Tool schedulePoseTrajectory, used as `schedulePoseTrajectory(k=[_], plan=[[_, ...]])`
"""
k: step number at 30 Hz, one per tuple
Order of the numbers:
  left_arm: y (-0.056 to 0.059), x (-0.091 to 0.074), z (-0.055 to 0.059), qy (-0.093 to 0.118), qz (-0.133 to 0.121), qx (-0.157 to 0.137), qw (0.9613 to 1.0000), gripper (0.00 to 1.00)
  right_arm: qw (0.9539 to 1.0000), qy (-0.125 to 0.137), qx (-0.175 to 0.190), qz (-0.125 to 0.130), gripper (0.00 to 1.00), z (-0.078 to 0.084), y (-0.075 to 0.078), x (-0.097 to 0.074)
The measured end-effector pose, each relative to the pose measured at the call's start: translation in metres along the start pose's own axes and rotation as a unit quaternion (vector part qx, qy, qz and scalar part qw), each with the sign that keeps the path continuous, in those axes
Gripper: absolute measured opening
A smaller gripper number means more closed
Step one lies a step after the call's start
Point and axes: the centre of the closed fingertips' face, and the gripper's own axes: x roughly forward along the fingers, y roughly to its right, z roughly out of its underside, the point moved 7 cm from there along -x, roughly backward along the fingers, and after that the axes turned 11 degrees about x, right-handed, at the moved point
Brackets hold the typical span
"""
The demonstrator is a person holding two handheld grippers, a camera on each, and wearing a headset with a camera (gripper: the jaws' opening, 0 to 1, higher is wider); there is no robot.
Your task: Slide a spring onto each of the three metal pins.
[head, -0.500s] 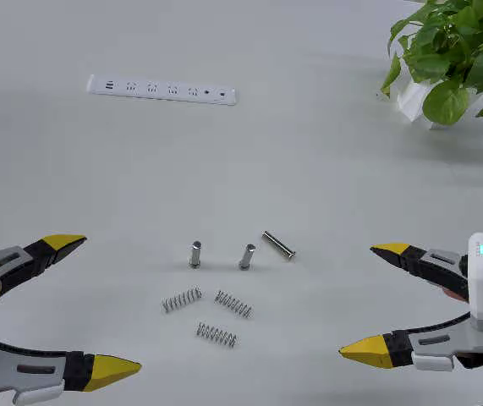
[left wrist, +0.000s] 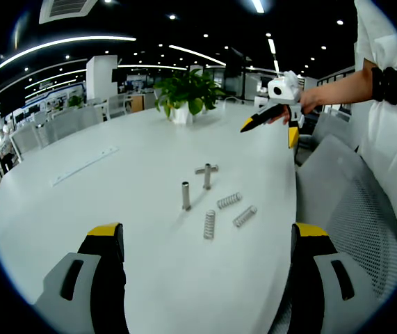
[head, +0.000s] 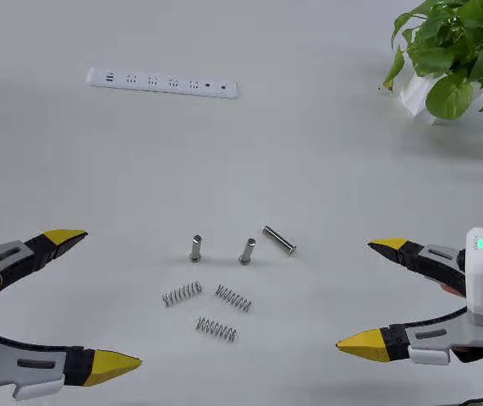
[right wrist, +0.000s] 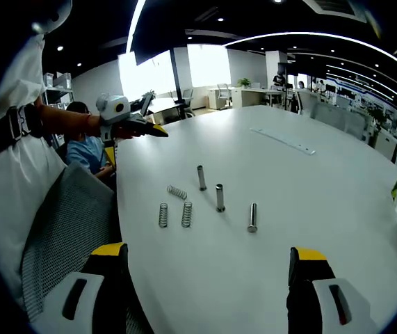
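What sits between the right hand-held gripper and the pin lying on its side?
Nothing: in the head view the stretch of table between the right hand-held gripper and the lying pin is bare.

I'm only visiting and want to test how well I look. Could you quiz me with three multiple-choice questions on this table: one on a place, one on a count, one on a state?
1. Where do the springs lie, relative to the pins?
A. slid onto them
B. on the table, nearer the person
C. farther from the person

2. How many pins stand upright?
A. one
B. three
C. two

3. How are the left gripper and right gripper?
A. both open and empty
B. both shut on springs
C. one open, one shut on a pin

Answers:
1 B: in the head view all three springs lie bare on the table, below the pins.
2 C: two stand on end and one lies on its side.
3 A: each gripper's jaws stand wide apart with nothing between them.
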Motion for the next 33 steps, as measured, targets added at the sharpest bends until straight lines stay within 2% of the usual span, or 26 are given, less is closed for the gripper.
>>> schedulePoseTrajectory(k=[18, 29, 33], plan=[[-0.001, 0.004, 0.0, 0.002, 0.005, -0.004, 1.0, 0.99, 1.0, -0.007, 0.001, -0.002, 0.94, -0.008, 0.006, 0.002], [-0.004, 0.007, 0.0, 0.008, 0.01, -0.007, 0.9999, 0.99, 1.0, -0.007, -0.003, 0.003, 0.91, -0.031, 0.02, 0.01], [-0.006, 0.008, -0.002, 0.011, 0.01, -0.007, 0.9999, 0.99, 0.9999, -0.008, -0.006, 0.005, 0.86, -0.04, 0.025, 0.015]])
